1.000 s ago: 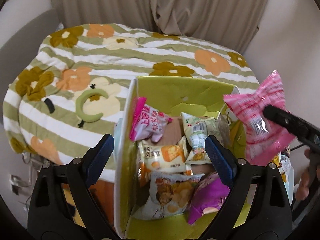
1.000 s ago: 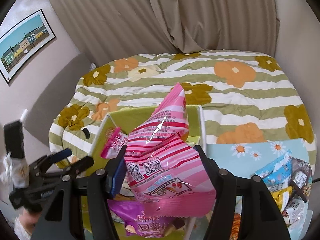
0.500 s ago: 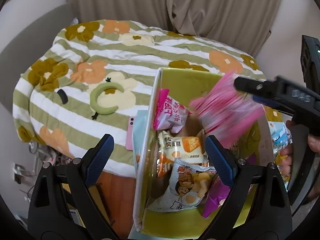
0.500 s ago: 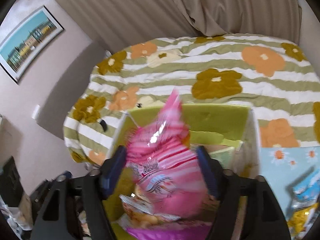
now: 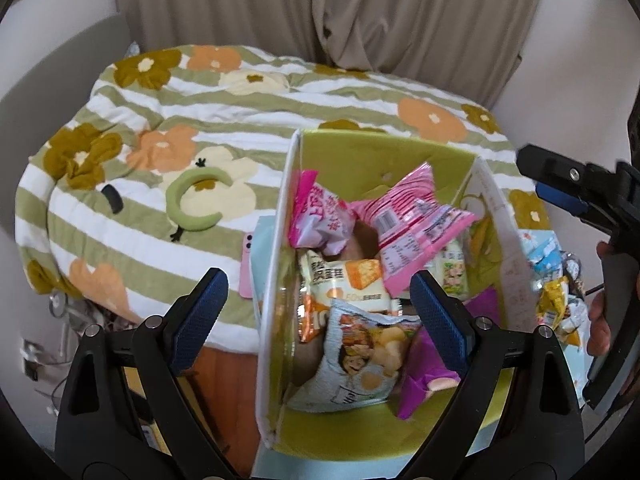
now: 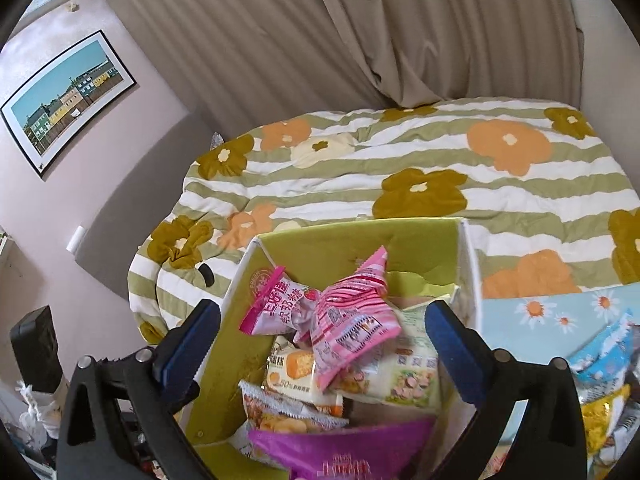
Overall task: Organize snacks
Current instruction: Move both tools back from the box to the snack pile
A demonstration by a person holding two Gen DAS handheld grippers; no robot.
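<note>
Released a moment ago from the right gripper (image 6: pixel 320 344) — fingers now spread and empty — pink striped packet (image 6: pixel 352 320) lying atop the pile in the green box (image 6: pixel 352 244) just ahead; left gripper (image 5: pixel 316 308) also spread, more snacks (image 6: pixel 600 364) waiting to the right.

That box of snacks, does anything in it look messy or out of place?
Somewhat. In the green box the packets lie jumbled at all angles, and the pink striped packet sits tilted on top of the others. A pink phone is wedged outside the box wall. More packets lie loose beside the box.
</note>
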